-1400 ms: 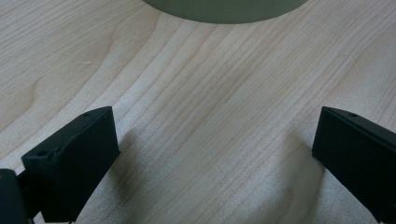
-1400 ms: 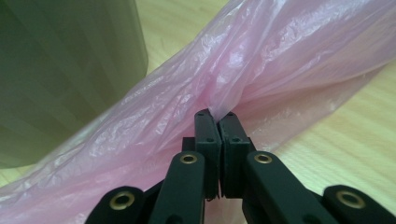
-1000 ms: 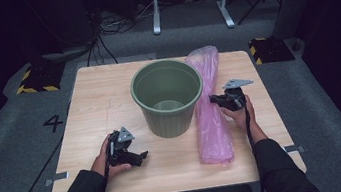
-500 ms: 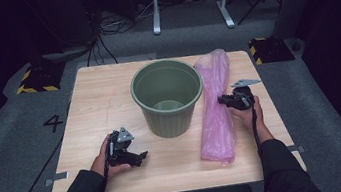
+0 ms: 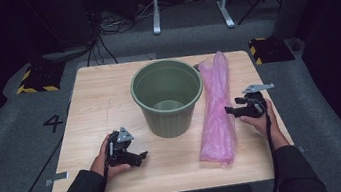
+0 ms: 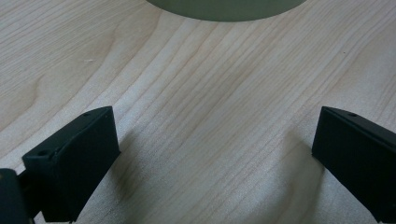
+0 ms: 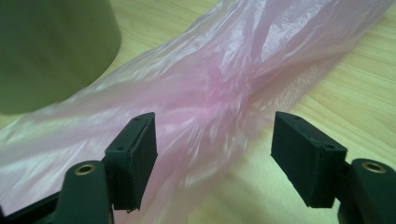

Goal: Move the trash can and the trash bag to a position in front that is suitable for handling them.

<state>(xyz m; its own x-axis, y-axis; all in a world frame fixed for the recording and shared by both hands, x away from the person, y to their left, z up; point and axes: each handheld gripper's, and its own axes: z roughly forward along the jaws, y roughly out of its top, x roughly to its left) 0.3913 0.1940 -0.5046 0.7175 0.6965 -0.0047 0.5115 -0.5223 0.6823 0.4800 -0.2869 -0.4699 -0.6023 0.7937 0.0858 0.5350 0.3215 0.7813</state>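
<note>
Far left on the pale wooden table (image 5: 103, 100), near the front edge: left gripper (image 5: 136, 157), held low in a hand, jaws spread wide and clasping nothing. From the left gripper view (image 6: 215, 154), only bare wood grain between the two black jaws, with the base of the bucket (image 6: 224, 9) just ahead at the top edge.

At the middle of the table: a green plastic bucket (image 5: 168, 99), upright, mouth open, inside looking bare down to the bottom. Standing apart from the left gripper.

Just right of the bucket: a long pink plastic bag (image 5: 216, 107), lying flat, folded or bunched into a narrow strip, running from the far edge of the table toward the near edge. Upper part close beside the bucket's rim; whether touching, cannot tell.

Right again, beside the bag's right edge about halfway along: right gripper (image 5: 231, 111), pointing left at the bag, grey plate on top, cable trailing down along the forearm. Jaws apart, released, nothing clamped. From the right gripper view (image 7: 212, 154), crinkled pink film (image 7: 224, 79) straight ahead between and beyond the open jaws, bucket wall (image 7: 51, 51) at upper left, wood to the right.
</note>
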